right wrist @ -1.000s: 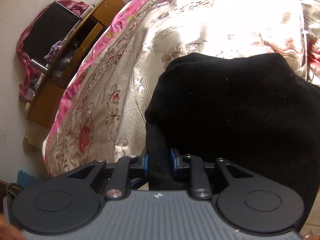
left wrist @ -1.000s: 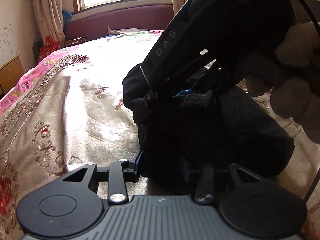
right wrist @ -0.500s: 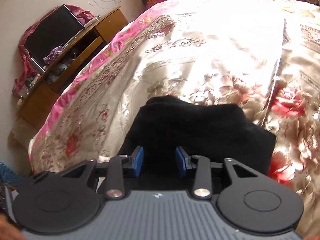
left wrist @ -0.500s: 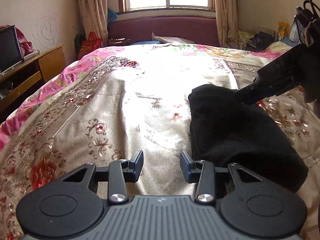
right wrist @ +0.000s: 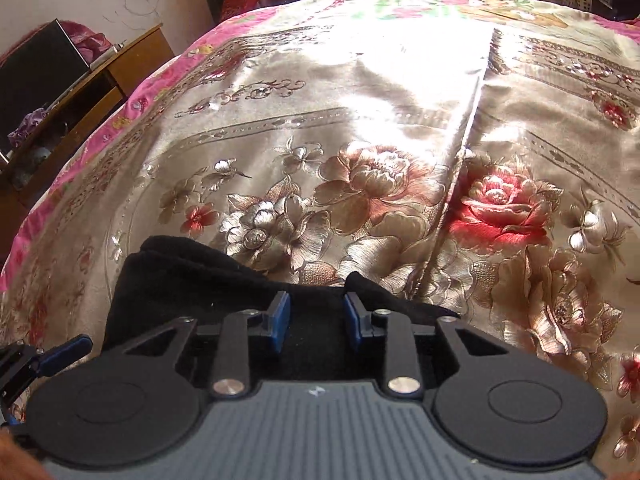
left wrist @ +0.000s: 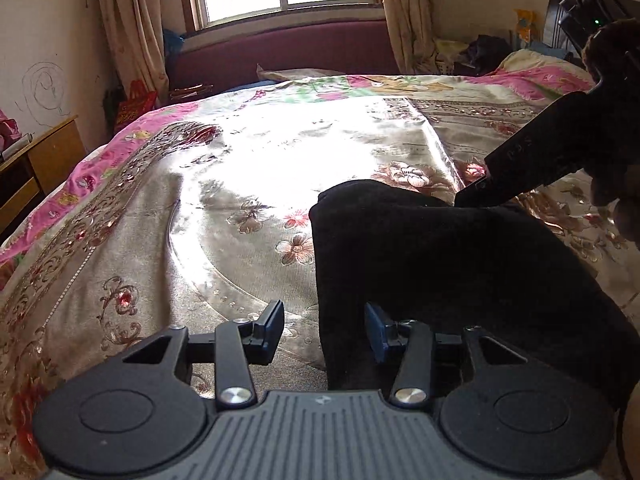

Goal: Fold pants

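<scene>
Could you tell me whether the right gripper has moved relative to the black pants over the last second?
Yes. The right gripper has let go and backed off the black pants, so more floral bedspread now shows beyond them.

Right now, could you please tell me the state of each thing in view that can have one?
black pants: folded into a compact bundle, lying on the bedspread, held by neither claw.
left claw: open, holding nothing, at the bundle's near edge.
right claw: open, holding nothing, over the bundle.
bedspread: spread over the bed.
curtains: drawn aside from the window.
</scene>
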Demonstrator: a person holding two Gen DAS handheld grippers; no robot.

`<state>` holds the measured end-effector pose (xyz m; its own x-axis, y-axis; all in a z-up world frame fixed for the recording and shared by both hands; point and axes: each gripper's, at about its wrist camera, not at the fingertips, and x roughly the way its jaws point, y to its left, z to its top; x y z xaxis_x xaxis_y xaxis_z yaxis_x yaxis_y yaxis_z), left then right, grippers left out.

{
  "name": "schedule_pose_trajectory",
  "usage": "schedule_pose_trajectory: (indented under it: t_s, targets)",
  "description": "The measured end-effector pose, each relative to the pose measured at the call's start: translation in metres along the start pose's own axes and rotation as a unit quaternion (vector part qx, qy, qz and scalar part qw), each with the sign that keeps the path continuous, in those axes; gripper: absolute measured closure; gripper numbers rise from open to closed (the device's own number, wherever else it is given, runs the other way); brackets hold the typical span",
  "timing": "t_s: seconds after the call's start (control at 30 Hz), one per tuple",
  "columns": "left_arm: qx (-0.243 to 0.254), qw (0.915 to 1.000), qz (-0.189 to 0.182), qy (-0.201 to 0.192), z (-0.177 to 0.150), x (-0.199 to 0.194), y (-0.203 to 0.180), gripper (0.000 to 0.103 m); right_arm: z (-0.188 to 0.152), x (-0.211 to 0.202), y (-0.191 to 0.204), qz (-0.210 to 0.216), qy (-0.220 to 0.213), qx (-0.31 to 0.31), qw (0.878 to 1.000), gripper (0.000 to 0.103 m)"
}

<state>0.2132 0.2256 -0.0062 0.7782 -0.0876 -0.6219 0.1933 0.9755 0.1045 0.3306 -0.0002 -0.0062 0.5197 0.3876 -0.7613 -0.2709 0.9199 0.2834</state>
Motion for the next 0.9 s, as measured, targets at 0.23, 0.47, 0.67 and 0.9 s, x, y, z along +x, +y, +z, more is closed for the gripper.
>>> schedule_pose_trajectory:
  t_s: [0.23,0.47,0.67,0.9]
  targets:
    - [0.022,0.9997,0.0,-0.011,0.016,-0.013,-0.019,0.044,-0.033,-0.058,0.018,0.015,0.016,-0.013,1.0,0.069]
    - [0.045,0.9984,0.021,0.027,0.004,0.009,-0.038,0.043,-0.065,-0.05,0.014,0.0,0.032,-0.006,0.999,0.071]
    - [0.031,0.9983,0.027,0.041,0.005,0.012,-0.038,0.042,-0.07,-0.05,0.016,-0.006,0.033,-0.02,0.999,0.071]
    - [0.029,0.9976,0.042,0.046,0.005,0.013,-0.044,0.042,-0.074,-0.051,0.016,-0.01,0.04,-0.033,0.999,0.071]
